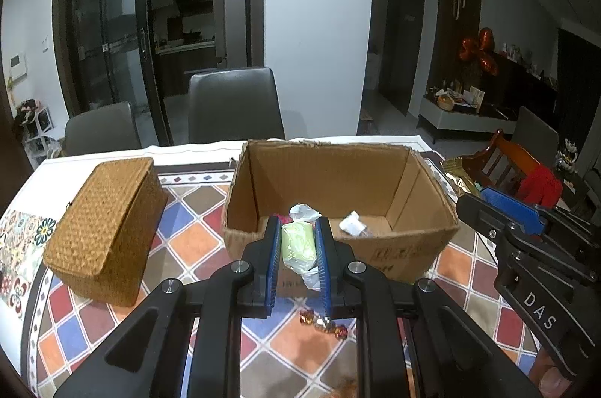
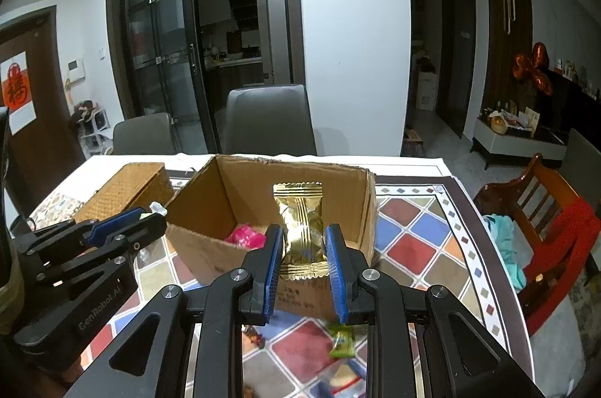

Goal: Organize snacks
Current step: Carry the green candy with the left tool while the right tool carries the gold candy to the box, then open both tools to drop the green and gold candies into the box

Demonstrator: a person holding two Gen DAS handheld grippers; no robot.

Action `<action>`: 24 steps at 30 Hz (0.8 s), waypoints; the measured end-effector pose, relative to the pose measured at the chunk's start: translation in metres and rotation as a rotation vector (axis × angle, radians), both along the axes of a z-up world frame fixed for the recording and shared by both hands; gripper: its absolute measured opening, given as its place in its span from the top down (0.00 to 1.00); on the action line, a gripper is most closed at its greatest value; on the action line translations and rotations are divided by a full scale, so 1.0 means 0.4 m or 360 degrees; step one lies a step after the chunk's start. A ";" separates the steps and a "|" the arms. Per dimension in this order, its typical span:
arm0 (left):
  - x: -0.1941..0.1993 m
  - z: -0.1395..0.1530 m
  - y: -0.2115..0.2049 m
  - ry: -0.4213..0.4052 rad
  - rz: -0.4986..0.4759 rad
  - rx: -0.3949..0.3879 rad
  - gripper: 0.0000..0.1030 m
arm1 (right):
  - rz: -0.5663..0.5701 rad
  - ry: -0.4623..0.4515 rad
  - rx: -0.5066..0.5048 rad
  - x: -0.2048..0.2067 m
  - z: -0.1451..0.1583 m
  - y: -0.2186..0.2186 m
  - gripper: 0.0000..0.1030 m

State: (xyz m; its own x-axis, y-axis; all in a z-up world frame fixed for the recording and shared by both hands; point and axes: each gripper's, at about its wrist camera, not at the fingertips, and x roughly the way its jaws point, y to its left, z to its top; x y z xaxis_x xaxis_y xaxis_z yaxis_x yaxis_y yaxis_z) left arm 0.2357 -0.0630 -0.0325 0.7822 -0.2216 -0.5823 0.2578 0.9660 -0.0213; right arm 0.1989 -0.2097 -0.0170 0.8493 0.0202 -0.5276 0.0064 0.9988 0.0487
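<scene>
An open cardboard box (image 1: 424,187) (image 2: 349,187) stands on the patterned tablecloth. My left gripper (image 1: 298,229) is shut on a pale green wrapped snack (image 1: 298,242), held just above the box's near wall. My right gripper (image 2: 303,238) is shut on a gold foil packet (image 2: 302,223), upright over the box's near edge. Inside the box lie a pink packet (image 2: 246,235) and a small white wrapped item (image 1: 352,223). Loose sweets lie on the cloth below the grippers: red-gold candies (image 1: 325,323) and a green packet (image 2: 342,341). The right gripper also shows at the right of the left wrist view (image 1: 512,210).
A lidded wicker basket (image 1: 105,225) (image 2: 131,185) stands left of the box. Grey chairs (image 1: 234,106) line the table's far side. A wooden chair (image 2: 541,210) with red and teal cloth stands at the right edge. The tablecloth (image 2: 413,240) runs to the table's right rim.
</scene>
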 end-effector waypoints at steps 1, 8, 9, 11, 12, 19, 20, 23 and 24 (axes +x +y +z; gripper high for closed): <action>0.009 0.000 -0.001 -0.0005 -0.0003 0.0001 0.81 | -0.0001 -0.0001 0.0002 0.004 0.000 -0.002 0.76; 0.061 -0.001 -0.015 -0.0017 -0.0006 0.0002 0.81 | -0.0009 -0.0007 0.0007 0.050 0.001 -0.014 0.76; 0.067 -0.002 -0.016 -0.0016 -0.0008 0.0001 0.81 | -0.0009 -0.0006 0.0007 0.056 0.001 -0.014 0.76; 0.081 -0.003 -0.020 -0.0014 -0.0012 0.0006 0.81 | -0.0009 -0.0006 0.0008 0.063 0.000 -0.014 0.76; 0.085 -0.005 -0.020 -0.0014 -0.0013 0.0005 0.81 | -0.0008 -0.0005 0.0008 0.062 0.001 -0.014 0.76; 0.119 -0.004 -0.031 -0.0017 -0.0019 0.0007 0.81 | -0.0008 0.0000 0.0017 0.098 -0.005 -0.016 0.76; 0.115 -0.003 -0.031 -0.0017 -0.0020 0.0006 0.81 | -0.0009 0.0002 0.0018 0.104 -0.006 -0.017 0.76; 0.131 -0.002 -0.040 -0.0020 -0.0024 0.0009 0.81 | -0.0007 0.0007 0.0018 0.122 -0.011 -0.017 0.76; 0.137 -0.002 -0.042 -0.0020 -0.0024 0.0010 0.81 | -0.0006 0.0009 0.0017 0.123 -0.014 -0.016 0.76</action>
